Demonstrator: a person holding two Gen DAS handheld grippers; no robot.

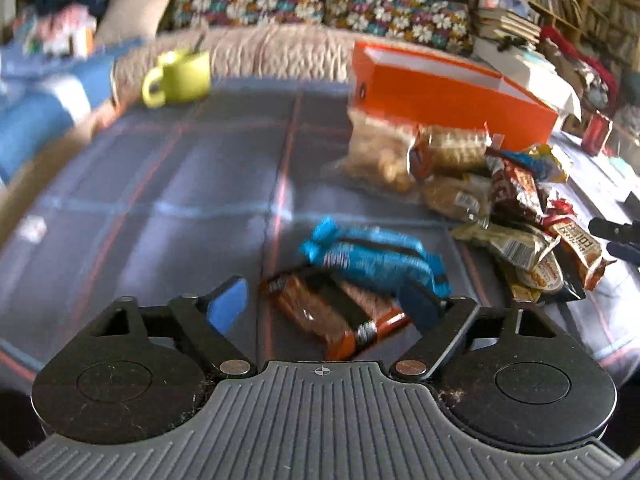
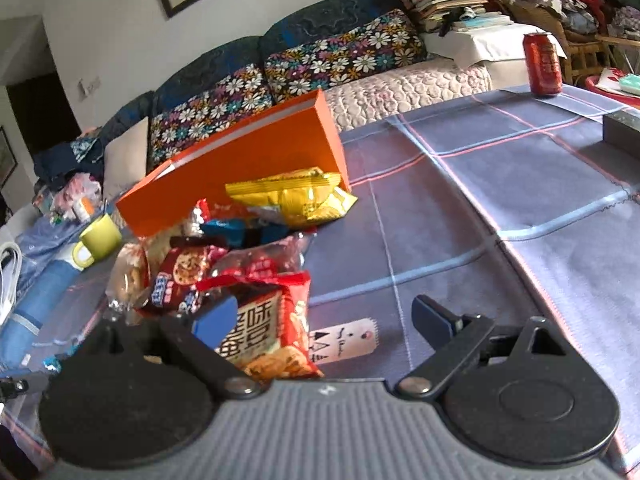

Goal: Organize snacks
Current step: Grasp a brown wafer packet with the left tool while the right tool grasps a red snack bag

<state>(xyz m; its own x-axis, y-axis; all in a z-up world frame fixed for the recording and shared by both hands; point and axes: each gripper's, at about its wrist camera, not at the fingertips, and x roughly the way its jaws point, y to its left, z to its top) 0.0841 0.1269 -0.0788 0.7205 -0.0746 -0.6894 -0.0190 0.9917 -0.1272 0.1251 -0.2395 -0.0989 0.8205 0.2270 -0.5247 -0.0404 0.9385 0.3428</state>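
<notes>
My left tongs [image 1: 324,304] are spread over an orange packet [image 1: 340,320] and blue packet [image 1: 376,258] mid-tabletop. My right tongs [image 2: 324,320] gape beside the snack pile [image 2: 224,264], which crowds against the orange box [image 2: 240,164]. A green mug [image 1: 178,76], blurred, sits at the far edge; a red can [image 2: 542,64] stands at the far corner.

orange box [image 1: 448,100]: 1 | green mug [image 1: 180,76]: 1 | red can [image 2: 542,64]: 1 | blue snack packs [image 1: 376,258]: 2 | yellow chip bag [image 2: 296,196]: 1

Orange box [image 2: 240,176], yellow-green mug [image 1: 180,76], plaid blue-grey tablecloth [image 2: 500,184].
</notes>
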